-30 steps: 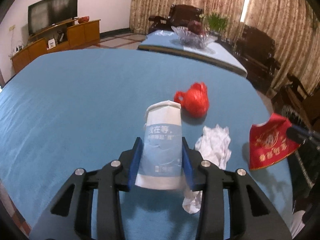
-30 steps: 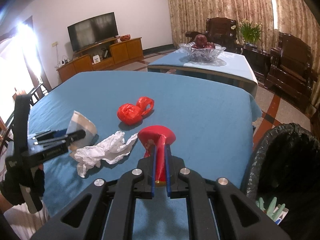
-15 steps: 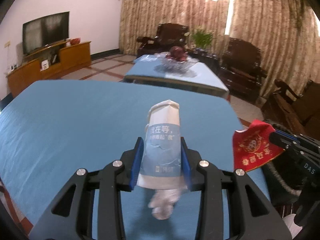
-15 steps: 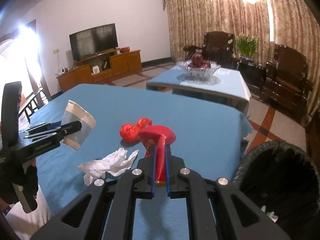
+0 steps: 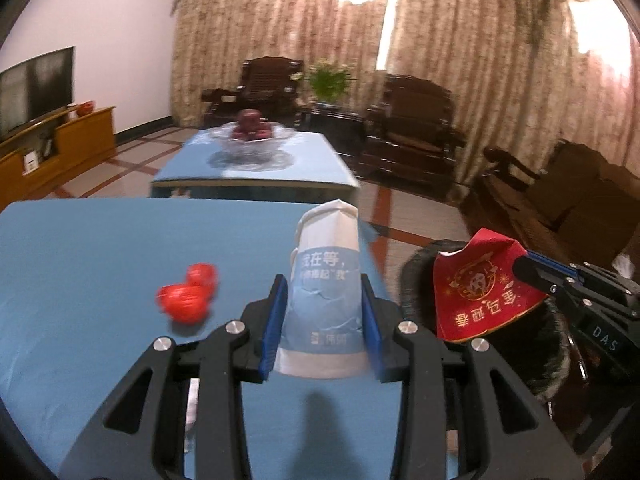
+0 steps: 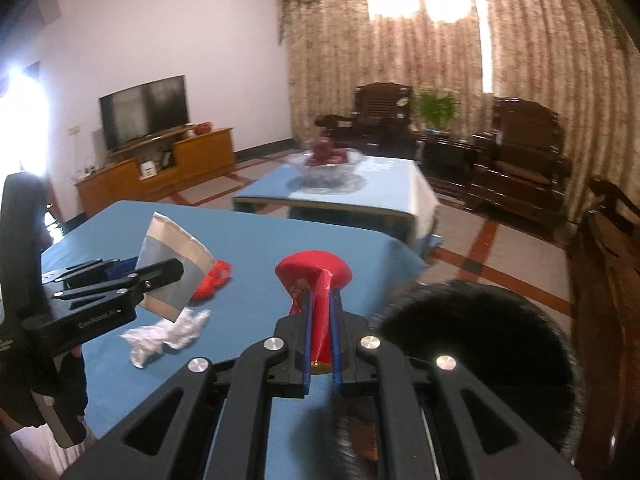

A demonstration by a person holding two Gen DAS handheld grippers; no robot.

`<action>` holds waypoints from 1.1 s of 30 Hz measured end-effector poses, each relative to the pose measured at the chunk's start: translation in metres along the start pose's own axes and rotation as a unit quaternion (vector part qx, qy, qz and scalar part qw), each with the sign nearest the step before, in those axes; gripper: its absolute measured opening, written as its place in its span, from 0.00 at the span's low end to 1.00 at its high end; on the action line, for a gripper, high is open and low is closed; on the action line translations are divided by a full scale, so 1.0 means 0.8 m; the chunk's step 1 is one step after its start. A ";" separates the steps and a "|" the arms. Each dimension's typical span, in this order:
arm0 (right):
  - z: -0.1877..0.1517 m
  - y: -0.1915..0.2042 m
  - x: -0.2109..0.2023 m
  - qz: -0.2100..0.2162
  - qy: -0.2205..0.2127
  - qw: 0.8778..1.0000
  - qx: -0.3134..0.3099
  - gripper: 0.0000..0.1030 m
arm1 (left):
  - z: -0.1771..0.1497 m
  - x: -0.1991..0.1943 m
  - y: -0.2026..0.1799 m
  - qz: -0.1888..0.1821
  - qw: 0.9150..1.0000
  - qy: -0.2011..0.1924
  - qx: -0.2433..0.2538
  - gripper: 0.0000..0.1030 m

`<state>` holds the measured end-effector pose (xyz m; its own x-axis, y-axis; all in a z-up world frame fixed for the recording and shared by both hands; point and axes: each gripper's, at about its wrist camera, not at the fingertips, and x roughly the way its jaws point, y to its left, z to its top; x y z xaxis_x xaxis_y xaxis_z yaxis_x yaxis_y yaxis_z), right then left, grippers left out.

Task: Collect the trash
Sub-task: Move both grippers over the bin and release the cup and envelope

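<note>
My left gripper (image 5: 323, 300) is shut on a flattened blue-and-white paper cup (image 5: 325, 280), held above the blue table (image 5: 80, 248); the same cup (image 6: 176, 264) shows at the left of the right wrist view. My right gripper (image 6: 321, 308) is shut on a crushed red paper cup (image 6: 316, 276), also seen as the red cup (image 5: 480, 292) over the black-lined trash bin (image 5: 416, 280). The bin (image 6: 480, 344) sits low beside the table's right edge. A red plastic bag (image 5: 187, 296) and a crumpled white tissue (image 6: 164, 336) lie on the table.
Beyond stands a second blue-covered table (image 5: 256, 164) with a glass fruit bowl (image 6: 328, 160). Dark wooden armchairs (image 5: 412, 136) line the curtained wall. A TV (image 6: 144, 112) on a wooden cabinet stands at the left. A person's dark sleeve (image 6: 60, 380) holds the left gripper.
Both grippers rose and swung right toward the bin, each keeping its cup. The red bag slid left in the left wrist view; the tissue dropped under the fingers.
</note>
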<state>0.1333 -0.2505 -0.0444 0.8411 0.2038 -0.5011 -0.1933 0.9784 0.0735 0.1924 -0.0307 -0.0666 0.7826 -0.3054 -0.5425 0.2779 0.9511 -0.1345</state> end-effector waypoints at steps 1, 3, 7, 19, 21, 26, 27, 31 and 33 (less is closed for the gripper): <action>-0.001 -0.009 -0.004 -0.008 0.000 1.000 0.003 0.08 | 0.001 0.004 -0.013 -0.009 1.000 0.001 0.003 0.33; -0.004 -0.029 -0.011 -0.023 0.000 1.000 0.010 0.08 | 0.001 0.014 -0.039 -0.028 1.000 0.003 0.010 0.33; -0.012 -0.072 -0.026 -0.057 0.002 0.998 0.025 0.08 | 0.002 0.036 -0.082 -0.060 0.998 0.009 0.024 0.33; -0.040 -0.163 -0.033 -0.117 0.021 0.991 0.064 0.08 | -0.010 0.100 -0.189 -0.133 0.989 0.031 0.058 0.33; -0.046 -0.170 -0.031 -0.122 0.023 0.990 0.069 0.08 | -0.013 0.110 -0.200 -0.139 0.988 0.036 0.060 0.33; -0.055 -0.186 -0.025 -0.133 0.031 0.987 0.080 0.08 | -0.020 0.126 -0.210 -0.157 0.984 0.052 0.061 0.37; -0.058 -0.186 -0.025 -0.135 0.032 0.987 0.081 0.09 | -0.021 0.130 -0.211 -0.161 0.983 0.058 0.060 0.39; -0.065 -0.192 -0.023 -0.154 0.043 0.983 0.089 0.21 | -0.023 0.133 -0.203 -0.169 0.982 0.064 0.048 0.69; -0.067 -0.194 -0.025 -0.165 0.042 0.981 0.094 0.43 | -0.023 0.130 -0.196 -0.164 0.983 0.061 0.049 0.72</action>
<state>0.1192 -0.4084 -0.0922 0.7962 -0.1201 -0.5930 0.1850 0.9815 0.0497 0.2198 -0.2111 -0.1172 0.5705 -0.5821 -0.5794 0.5618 0.7912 -0.2417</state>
